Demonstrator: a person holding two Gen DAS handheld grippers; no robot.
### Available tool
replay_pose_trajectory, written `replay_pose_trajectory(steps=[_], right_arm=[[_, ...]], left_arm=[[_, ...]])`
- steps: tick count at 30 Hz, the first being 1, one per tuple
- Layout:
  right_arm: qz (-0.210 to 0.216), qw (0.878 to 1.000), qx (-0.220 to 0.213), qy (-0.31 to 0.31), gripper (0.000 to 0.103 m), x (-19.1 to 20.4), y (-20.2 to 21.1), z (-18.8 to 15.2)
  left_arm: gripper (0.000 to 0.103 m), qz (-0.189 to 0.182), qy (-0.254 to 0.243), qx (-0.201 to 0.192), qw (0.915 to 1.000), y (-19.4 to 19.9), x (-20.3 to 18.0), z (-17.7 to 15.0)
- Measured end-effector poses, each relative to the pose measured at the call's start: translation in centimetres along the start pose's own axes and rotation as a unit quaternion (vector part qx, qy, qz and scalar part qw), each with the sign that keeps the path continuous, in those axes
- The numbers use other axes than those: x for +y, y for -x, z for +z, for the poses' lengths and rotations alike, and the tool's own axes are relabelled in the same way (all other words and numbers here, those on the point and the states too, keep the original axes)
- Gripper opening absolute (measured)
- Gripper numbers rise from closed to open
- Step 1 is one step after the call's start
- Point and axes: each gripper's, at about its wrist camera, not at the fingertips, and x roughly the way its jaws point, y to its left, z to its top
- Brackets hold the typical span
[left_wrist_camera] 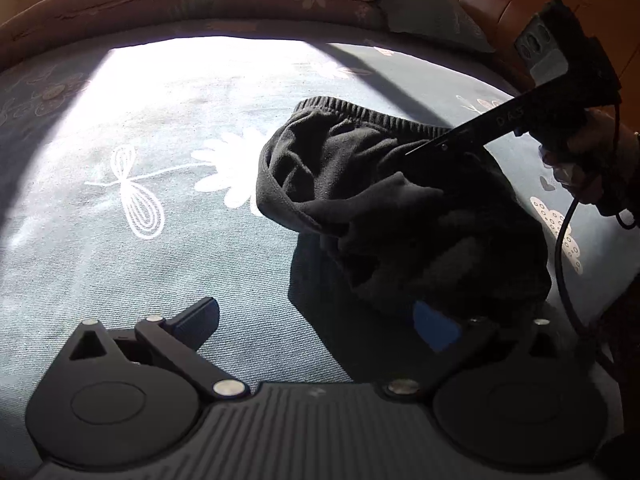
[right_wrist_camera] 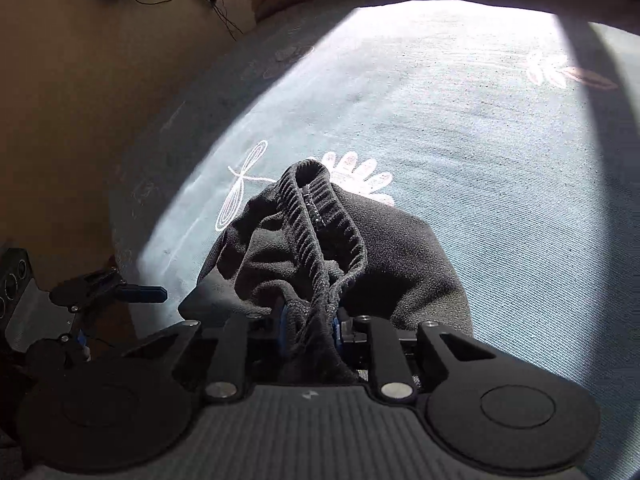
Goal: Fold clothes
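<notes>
Right wrist view: the right hand-held gripper [right_wrist_camera: 308,330] is clamped on the ribbed waistband of the black garment [right_wrist_camera: 320,248], bunched on the bed [right_wrist_camera: 500,160]. The left hand-held gripper [left_wrist_camera: 320,320] is spread wide, empty. The waistband's opposite end should be pinched before spreading flat.

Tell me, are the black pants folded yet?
Not yet. Nothing looks folded: the black pants lie bunched on the blue bedsheet. In hand: the right tongs are shut on the ribbed waistband, while the left tongs are open beside the heap. Left: spreading them flat and all the folding.
</notes>
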Motion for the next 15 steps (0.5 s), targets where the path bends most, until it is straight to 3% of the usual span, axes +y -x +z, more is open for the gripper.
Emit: replay_pose_trajectory(steps=[3,7,15], right_arm=[[-0.071,0.996,-0.019,0.050,0.018,2.1,1.8,0.0],[-0.153,0.985,-0.059,0.060,0.017,2.4,5.3,-0.2],[-0.279,0.955,-0.103,-0.011,0.018,-2.1,12.4,-2.6]], left_arm=[[0.103,0.000,-0.005,-0.005,1.0000,0.2,-0.4,0.1],[0.103,-0.001,-0.012,-0.011,0.9999,0.5,-1.0,0.3],[0.102,-0.008,-0.030,-0.018,0.9994,0.6,-2.4,0.8]])
